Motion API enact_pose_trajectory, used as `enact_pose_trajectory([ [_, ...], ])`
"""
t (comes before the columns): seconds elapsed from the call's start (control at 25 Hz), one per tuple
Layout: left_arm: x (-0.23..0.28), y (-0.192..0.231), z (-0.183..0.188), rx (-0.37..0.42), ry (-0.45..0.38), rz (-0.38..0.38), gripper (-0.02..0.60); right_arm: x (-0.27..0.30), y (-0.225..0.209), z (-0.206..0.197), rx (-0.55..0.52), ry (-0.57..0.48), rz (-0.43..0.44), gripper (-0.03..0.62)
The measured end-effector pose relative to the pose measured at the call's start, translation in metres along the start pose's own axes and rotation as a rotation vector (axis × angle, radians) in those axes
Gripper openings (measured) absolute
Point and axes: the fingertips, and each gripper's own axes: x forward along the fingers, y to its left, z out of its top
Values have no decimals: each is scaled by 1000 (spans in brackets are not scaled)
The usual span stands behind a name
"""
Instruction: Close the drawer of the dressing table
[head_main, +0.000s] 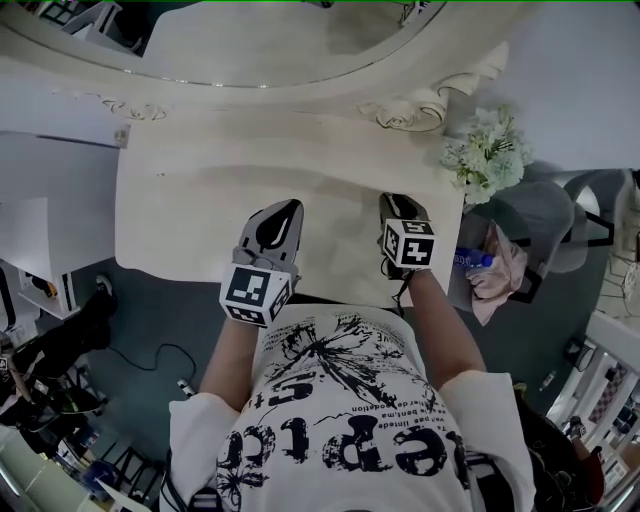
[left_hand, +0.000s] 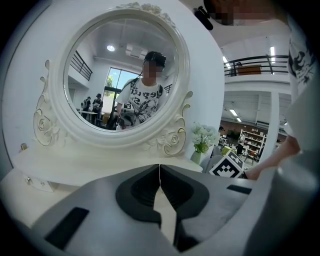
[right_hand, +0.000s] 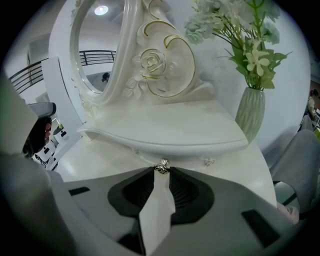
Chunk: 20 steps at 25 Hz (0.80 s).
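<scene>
The cream dressing table (head_main: 190, 210) stands in front of me, under a round mirror (left_hand: 125, 75). In the right gripper view a small metal drawer knob (right_hand: 161, 165) sits on the white drawer front (right_hand: 220, 172), just below the tabletop's lip (right_hand: 170, 142). My right gripper (right_hand: 161, 171) has its two jaw tips closed on either side of this knob. In the head view the right gripper (head_main: 392, 202) is at the table's front right. The left gripper (head_main: 289, 208) (left_hand: 160, 168) hovers over the tabletop, shut and empty. How far the drawer stands out is hidden.
A pale green vase of white flowers (head_main: 490, 155) (right_hand: 254, 112) stands on the table's right end. Beside the table on the right is a grey chair (head_main: 545, 215) with a pink cloth (head_main: 500, 275) and a blue bottle (head_main: 472, 260). A cable (head_main: 150, 355) lies on the floor at left.
</scene>
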Motion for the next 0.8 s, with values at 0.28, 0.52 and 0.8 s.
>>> enact_pose_trajectory([
  [0.28, -7, 5, 2, 3, -2, 17, 20, 1, 0, 1, -3, -17, -3, 104],
  [0.52, -11, 5, 5, -10, -12, 6, 20, -4, 6, 0, -15, -17, -20, 122],
  [0.8, -12, -8, 17, 25, -28, -35, 20, -47, 21, 17, -55, -112, -40, 114],
])
